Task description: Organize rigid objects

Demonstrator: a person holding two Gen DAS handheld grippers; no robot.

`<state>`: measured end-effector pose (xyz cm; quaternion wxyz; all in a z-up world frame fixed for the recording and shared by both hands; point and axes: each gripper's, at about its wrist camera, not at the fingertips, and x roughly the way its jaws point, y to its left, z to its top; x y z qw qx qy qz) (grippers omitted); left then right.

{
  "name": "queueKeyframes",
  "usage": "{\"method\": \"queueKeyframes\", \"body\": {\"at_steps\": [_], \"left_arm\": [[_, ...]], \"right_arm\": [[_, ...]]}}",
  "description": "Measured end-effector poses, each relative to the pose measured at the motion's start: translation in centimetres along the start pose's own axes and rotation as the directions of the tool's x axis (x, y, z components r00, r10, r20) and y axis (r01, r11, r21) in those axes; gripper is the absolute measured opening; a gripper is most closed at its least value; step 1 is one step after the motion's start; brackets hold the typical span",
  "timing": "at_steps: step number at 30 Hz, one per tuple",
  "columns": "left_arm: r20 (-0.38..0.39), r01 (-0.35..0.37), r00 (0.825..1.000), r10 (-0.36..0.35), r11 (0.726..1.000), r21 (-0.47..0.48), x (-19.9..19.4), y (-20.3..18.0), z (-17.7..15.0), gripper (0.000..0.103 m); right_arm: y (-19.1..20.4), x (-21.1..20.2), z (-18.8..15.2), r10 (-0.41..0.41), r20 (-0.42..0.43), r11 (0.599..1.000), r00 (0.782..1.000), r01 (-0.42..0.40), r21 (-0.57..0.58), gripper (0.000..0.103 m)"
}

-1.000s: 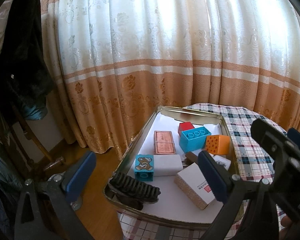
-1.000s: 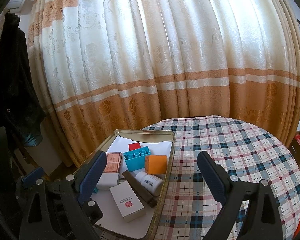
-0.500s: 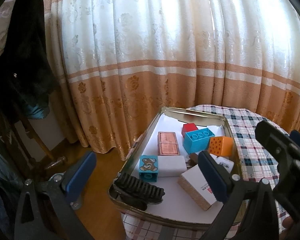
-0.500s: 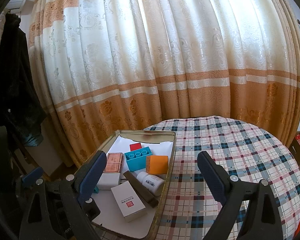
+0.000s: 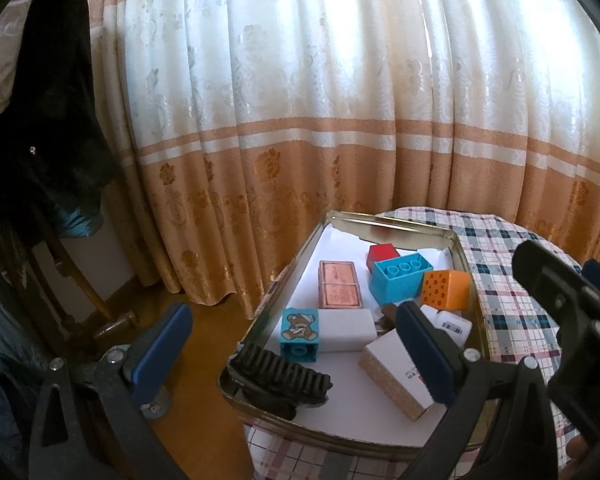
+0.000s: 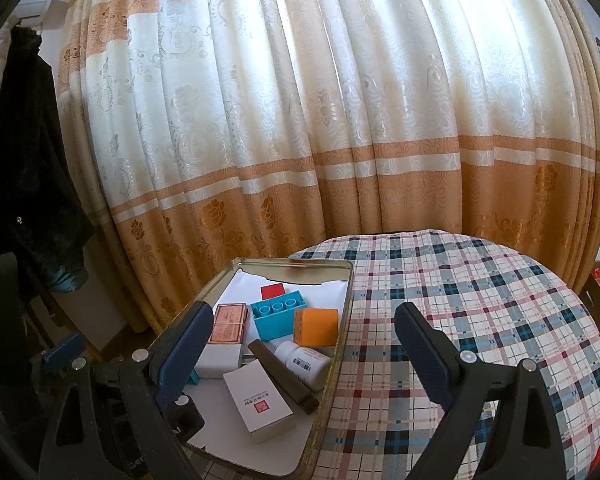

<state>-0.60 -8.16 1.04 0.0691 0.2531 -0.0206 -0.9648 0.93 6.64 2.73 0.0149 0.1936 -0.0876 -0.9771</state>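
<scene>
A metal tray (image 5: 384,218) (image 6: 346,312) on the plaid table holds a red block (image 5: 382,254), a blue brick (image 5: 400,276) (image 6: 278,318), an orange cube (image 5: 446,290) (image 6: 316,326), a pink box (image 5: 339,284), a bear-print blue block (image 5: 299,332), a white box (image 5: 396,376) (image 6: 258,400), a white bottle (image 6: 304,362), a dark bar (image 6: 282,376) and a black ridged clip (image 5: 280,376). My left gripper (image 5: 290,354) is open and empty above the tray's near left. My right gripper (image 6: 302,354) is open and empty above the tray's right edge.
The round table with the plaid cloth (image 6: 480,320) runs right of the tray. Cream and orange curtains (image 6: 340,140) hang close behind. A dark coat (image 5: 40,100) and wooden furniture legs (image 5: 88,292) stand at the left over a wooden floor.
Both views have drawn back and risen slightly, so the tray sits a little lower and further off. Both grippers stay open. Nothing in the tray has moved.
</scene>
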Motion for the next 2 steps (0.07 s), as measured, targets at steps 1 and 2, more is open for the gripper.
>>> {"method": "queueKeyframes", "body": {"at_steps": [1, 2], "left_arm": [[-0.006, 0.006, 1.000, -0.006, 1.000, -0.003, 0.05, 0.03, 0.05, 0.103], [-0.012, 0.009, 1.000, -0.009, 1.000, -0.007, 0.09, 0.09, 0.10, 0.103]], "right_arm": [[-0.01, -0.04, -0.04, -0.001, -0.001, 1.000, 1.000, 0.001, 0.000, 0.094], [-0.04, -0.04, -0.05, -0.002, -0.001, 1.000, 1.000, 0.002, 0.000, 0.094]]}}
